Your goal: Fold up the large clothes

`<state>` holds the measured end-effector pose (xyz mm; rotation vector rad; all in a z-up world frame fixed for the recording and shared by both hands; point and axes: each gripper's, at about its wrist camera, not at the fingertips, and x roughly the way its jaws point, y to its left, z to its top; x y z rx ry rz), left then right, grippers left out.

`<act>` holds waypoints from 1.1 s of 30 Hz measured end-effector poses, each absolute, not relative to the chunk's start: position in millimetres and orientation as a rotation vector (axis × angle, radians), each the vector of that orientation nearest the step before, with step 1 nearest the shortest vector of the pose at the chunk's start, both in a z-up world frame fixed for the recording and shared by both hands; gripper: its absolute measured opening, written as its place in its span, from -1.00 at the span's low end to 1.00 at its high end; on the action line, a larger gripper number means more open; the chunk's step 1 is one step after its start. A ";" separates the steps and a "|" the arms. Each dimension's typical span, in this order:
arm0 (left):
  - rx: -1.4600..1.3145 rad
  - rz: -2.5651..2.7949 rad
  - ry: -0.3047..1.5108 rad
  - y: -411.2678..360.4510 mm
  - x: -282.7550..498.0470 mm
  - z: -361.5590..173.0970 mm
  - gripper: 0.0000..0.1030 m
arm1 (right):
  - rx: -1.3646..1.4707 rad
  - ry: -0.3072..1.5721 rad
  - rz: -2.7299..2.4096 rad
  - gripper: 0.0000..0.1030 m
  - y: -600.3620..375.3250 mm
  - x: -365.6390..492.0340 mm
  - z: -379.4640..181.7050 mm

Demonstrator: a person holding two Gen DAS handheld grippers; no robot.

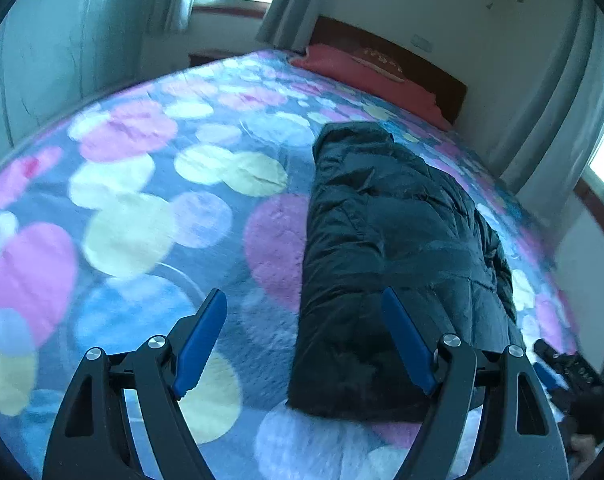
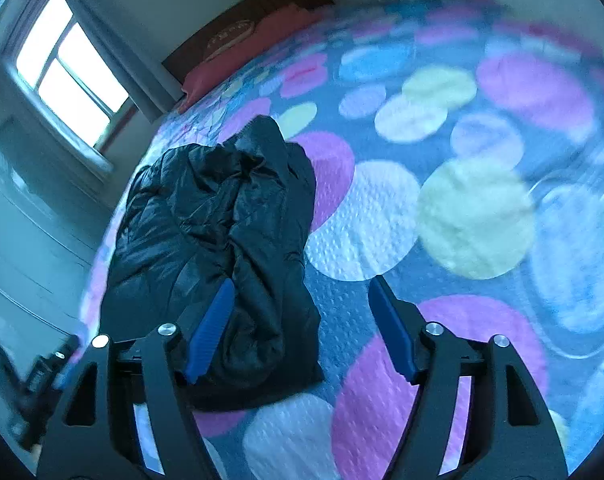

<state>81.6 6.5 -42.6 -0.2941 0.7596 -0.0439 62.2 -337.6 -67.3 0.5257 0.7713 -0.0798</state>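
Left wrist view: the left gripper (image 1: 304, 344) is held wide open and empty above a spotted blanket (image 1: 141, 208); a dark puffy jacket (image 1: 390, 264), already narrowed lengthwise, lies to its right, long axis running toward the red pillow (image 1: 366, 76). The right gripper (image 2: 299, 330), also spread and empty, hovers by the jacket's near end, with nothing seen in the way.

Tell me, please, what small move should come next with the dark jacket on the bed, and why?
Probably lower both grippers to the near hem of the jacket and grip it. The left gripper and right gripper are open and hold nothing, and the jacket lies as a long strip on the blanket, seemingly folded lengthwise only.
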 end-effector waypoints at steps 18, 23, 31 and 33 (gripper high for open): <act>-0.114 0.036 0.625 -15.9 18.2 4.1 0.60 | 0.170 0.609 -0.094 0.63 -244.9 18.0 1.0; -0.100 0.035 0.613 -19.2 12.0 7.1 0.60 | 0.130 0.588 -0.098 0.64 -235.8 12.4 5.4; -0.093 0.034 0.608 -20.4 8.7 9.0 0.61 | 0.122 0.586 -0.094 0.64 -231.6 10.1 5.9; -0.092 0.036 0.607 -20.8 8.2 9.5 0.60 | 0.116 0.583 -0.092 0.64 -229.3 9.0 7.1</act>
